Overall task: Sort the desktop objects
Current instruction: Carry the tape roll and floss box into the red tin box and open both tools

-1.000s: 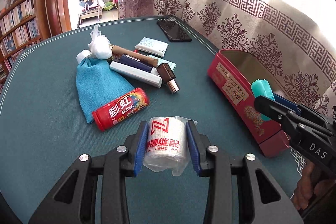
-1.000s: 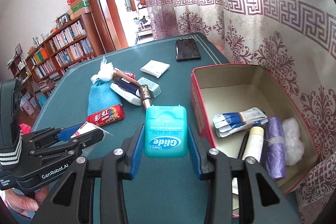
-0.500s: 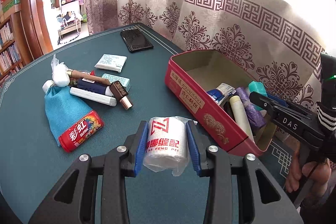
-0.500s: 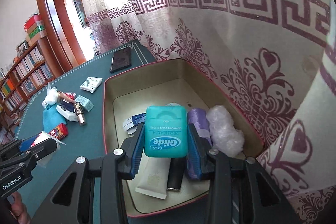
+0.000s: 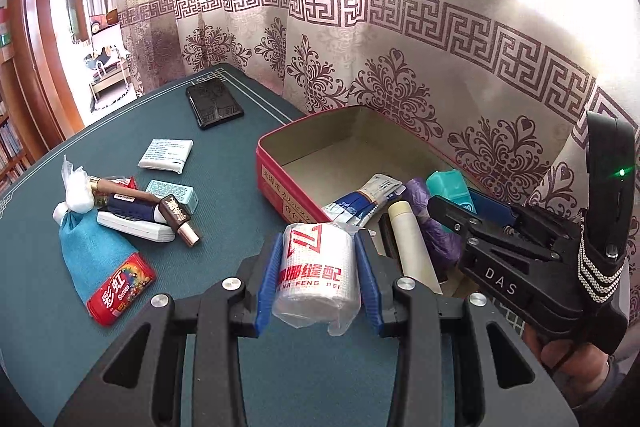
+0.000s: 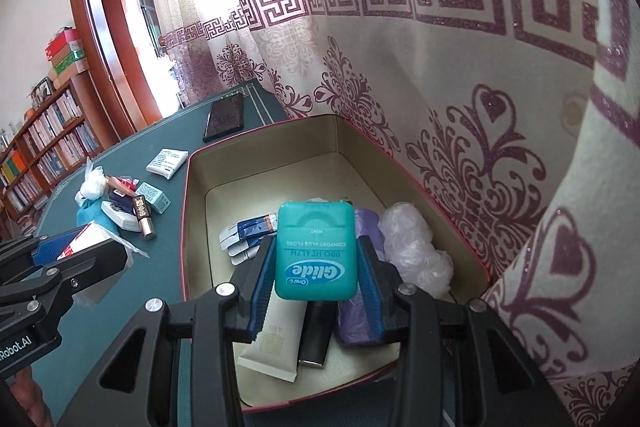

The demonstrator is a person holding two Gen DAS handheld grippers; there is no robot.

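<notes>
My left gripper (image 5: 318,273) is shut on a white roll in clear wrap with red print (image 5: 316,267), held above the green table just left of the red tin box (image 5: 280,167). My right gripper (image 6: 316,269) is shut on a teal dental floss case (image 6: 316,251), hovering over the near half of the red tin box (image 6: 186,227). Inside the box lie sachets (image 6: 246,233), a cream tube (image 6: 276,339), a black item (image 6: 316,331), a purple roll (image 6: 356,323) and a clear plastic bundle (image 6: 412,247). The right gripper (image 5: 460,203) also shows in the left wrist view with the floss case (image 5: 446,185).
Loose items lie left of the box: a red Skittles tube (image 5: 120,289) on a blue pouch (image 5: 90,255), a lipstick (image 5: 180,219), a white case (image 5: 136,229), a small teal box (image 5: 172,191), a tissue pack (image 5: 166,155), a black phone (image 5: 214,103). A patterned curtain (image 5: 400,67) hangs behind the box.
My right gripper swung right from over the table to over the box with the floss case. My left gripper carried the roll rightward, closer to the box.
</notes>
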